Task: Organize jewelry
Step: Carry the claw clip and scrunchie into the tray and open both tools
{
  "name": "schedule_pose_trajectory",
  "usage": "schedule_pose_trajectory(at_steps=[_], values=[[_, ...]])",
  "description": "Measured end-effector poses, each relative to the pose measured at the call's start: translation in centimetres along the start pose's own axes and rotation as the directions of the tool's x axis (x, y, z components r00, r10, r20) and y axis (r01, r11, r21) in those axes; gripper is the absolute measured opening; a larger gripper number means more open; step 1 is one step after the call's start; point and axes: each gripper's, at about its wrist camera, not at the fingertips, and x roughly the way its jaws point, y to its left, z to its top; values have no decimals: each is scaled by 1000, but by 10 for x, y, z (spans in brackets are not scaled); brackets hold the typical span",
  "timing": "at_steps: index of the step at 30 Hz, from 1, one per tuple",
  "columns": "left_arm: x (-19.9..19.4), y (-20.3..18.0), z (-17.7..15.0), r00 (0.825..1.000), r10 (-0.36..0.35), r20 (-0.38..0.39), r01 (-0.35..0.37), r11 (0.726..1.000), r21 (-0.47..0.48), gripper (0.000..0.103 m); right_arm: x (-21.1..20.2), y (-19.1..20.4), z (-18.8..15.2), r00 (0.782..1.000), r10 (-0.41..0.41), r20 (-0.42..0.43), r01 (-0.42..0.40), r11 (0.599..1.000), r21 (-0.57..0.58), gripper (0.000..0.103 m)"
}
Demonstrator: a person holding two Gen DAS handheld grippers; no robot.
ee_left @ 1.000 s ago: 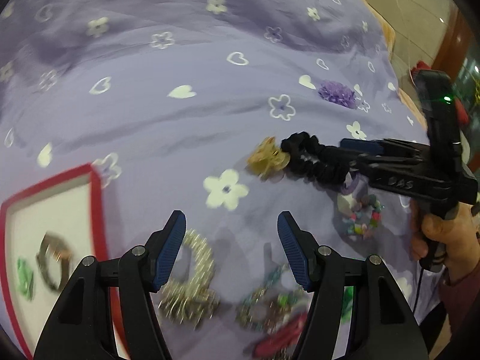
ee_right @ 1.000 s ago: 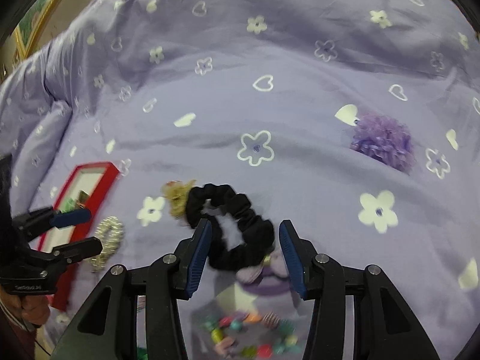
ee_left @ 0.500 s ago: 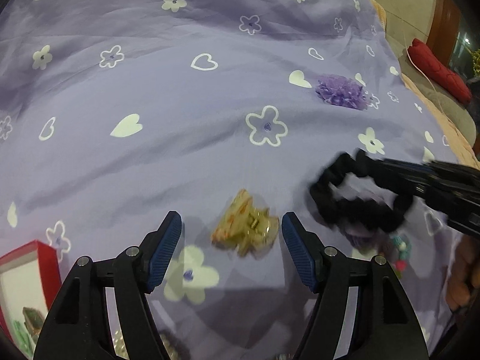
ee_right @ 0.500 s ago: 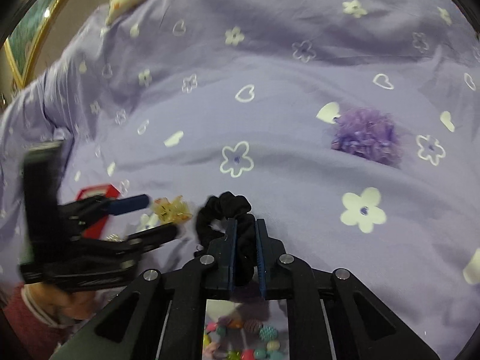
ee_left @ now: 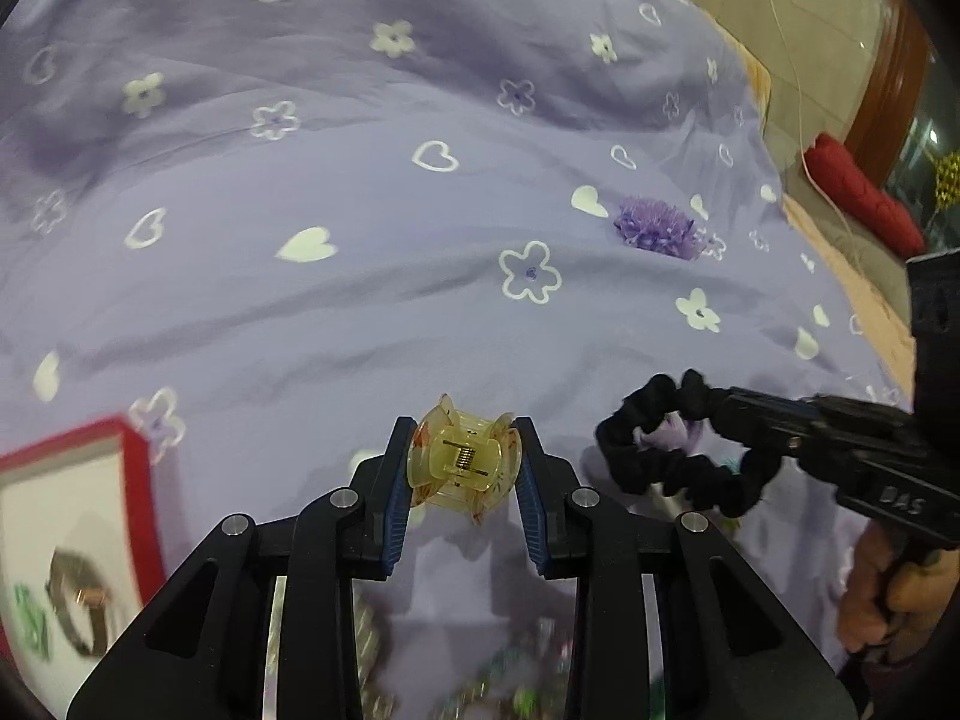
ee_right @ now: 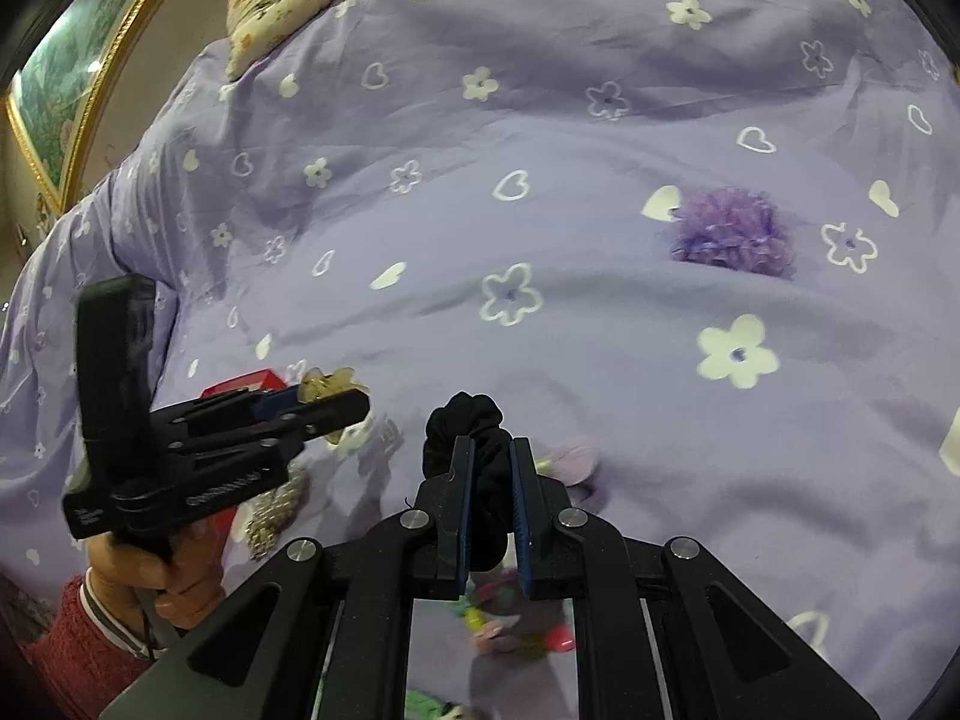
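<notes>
The left gripper (ee_left: 463, 471) is clamped on a translucent amber claw hair clip (ee_left: 462, 465), its blue pads pressing the clip's two flat flanks so the spring hinge faces the camera; gripping across the sides rather than the teeth likely keeps the clip from springing apart or twisting loose. The clip looks lifted clear of the purple bedspread (ee_left: 360, 192), since a shadow falls on the cloth beneath it. At about eight o'clock from this gripper lies the red-rimmed tray (ee_left: 141, 480), with a brownish ring-shaped piece and something green already on its white floor, which suggests it is where the clip belongs. At about three o'clock the right gripper (ee_right: 492, 504) is pressed together on a black scrunchie (ee_right: 465, 420), pinching one side of the loop so the rest hangs free as a ring, a sensible hold for soft fabric. In the right wrist view, a purple pom-pom (ee_right: 732, 237) rests untouched on the bedspread at about one o'clock, well apart from both tools. Below the fingers, blurred beaded pieces (ee_right: 516, 618) and a silvery chain bracelet (ee_right: 273, 510) lie on the cloth, seemingly awaiting sorting.
</notes>
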Motion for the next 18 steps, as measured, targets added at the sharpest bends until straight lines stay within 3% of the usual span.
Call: schedule_pose_trajectory(at_steps=[18], values=[[-107, 66, -81, 993, 95, 65, -81, 979, -190, 29, 14, 96, -23, 992, 118, -52, -122, 988, -94, 10]])
